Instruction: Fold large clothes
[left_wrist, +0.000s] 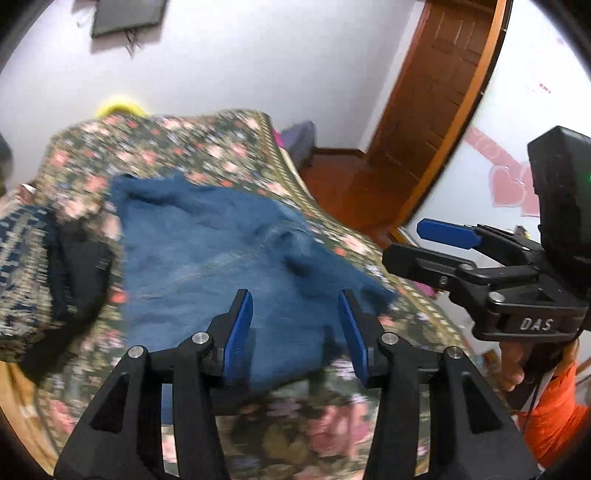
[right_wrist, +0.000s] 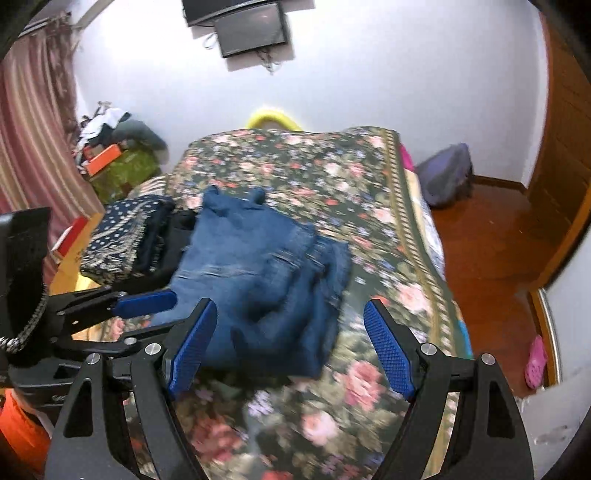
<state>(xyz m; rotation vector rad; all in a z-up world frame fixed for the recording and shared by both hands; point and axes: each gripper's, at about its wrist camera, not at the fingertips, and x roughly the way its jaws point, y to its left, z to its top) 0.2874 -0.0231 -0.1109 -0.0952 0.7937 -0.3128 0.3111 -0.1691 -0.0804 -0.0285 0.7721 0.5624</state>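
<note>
Folded jeans (right_wrist: 255, 266) lie lengthwise up the bed (right_wrist: 369, 206), just ahead of both spread, empty hand-held grippers: left (left_wrist: 295, 328), right (right_wrist: 291, 347).

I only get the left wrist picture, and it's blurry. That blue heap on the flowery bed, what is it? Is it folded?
Observer: The right wrist view shows blue jeans, folded over into a thick stack on the floral bedspread.
Operator: Is either gripper holding them?
Observer: No. The right gripper has its jaws spread wide with nothing between them, above the near edge of the jeans; the left gripper is open too.
Operator: What's the dark stuff left of the jeans?
Observer: A pile of folded clothes; the top one is navy with white dots and a patterned border.
Operator: Anything beyond that pile?
Observer: A striped curtain and cluttered boxes in the corner.
</note>
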